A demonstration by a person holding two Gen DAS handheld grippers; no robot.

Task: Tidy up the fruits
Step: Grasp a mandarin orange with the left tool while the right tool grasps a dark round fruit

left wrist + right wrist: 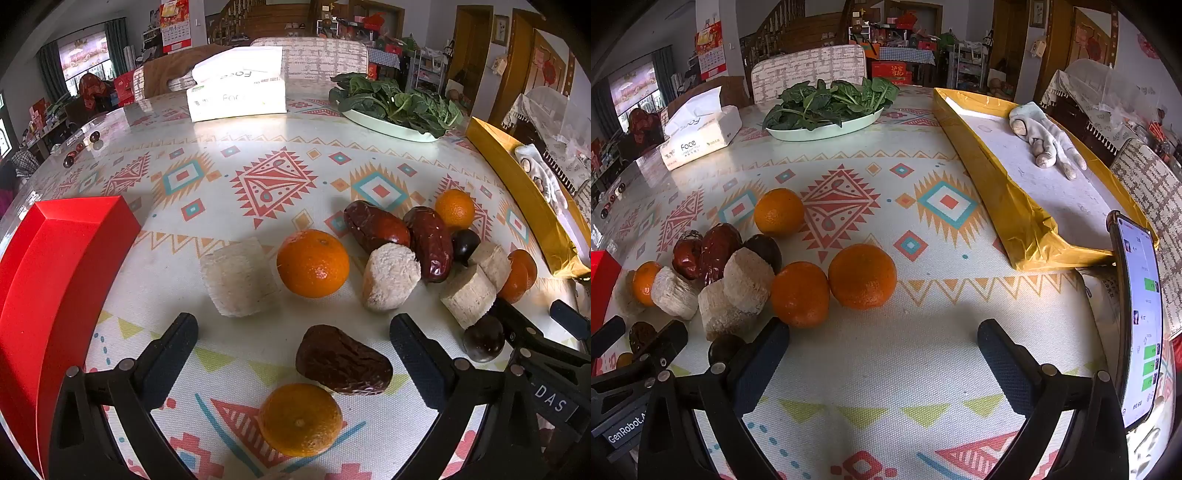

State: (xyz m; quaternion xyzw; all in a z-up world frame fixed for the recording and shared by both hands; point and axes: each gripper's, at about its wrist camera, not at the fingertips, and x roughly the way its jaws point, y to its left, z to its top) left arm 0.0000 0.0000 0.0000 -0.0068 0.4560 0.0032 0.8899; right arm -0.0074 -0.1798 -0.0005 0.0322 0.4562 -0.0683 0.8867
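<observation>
So the fruit was just dumped loose in the middle of the patterned tablecloth (258, 155); nothing sorted yet as far as I could judge. The left gripper (293, 354) was spread wide with nothing in it, sitting right over a wrinkly brown date (343, 360), so that looked like the next grab; a near orange (300, 419) sat just beside it. The red box (55, 266) was off to the left, probably the drop spot, and the way over looked open. The right gripper (882, 358) was also wide and empty, over bare cloth; two oranges (862, 277) lay just ahead to its left. Farther back the pile got messy; dates, pale cut chunks (240, 278) and dark round fruits touching each other. A gold tray (1004, 192), a plate of greens (827, 110) and a tissue pack (701, 136) sat well clear; a phone (1137, 325) stood near right.
</observation>
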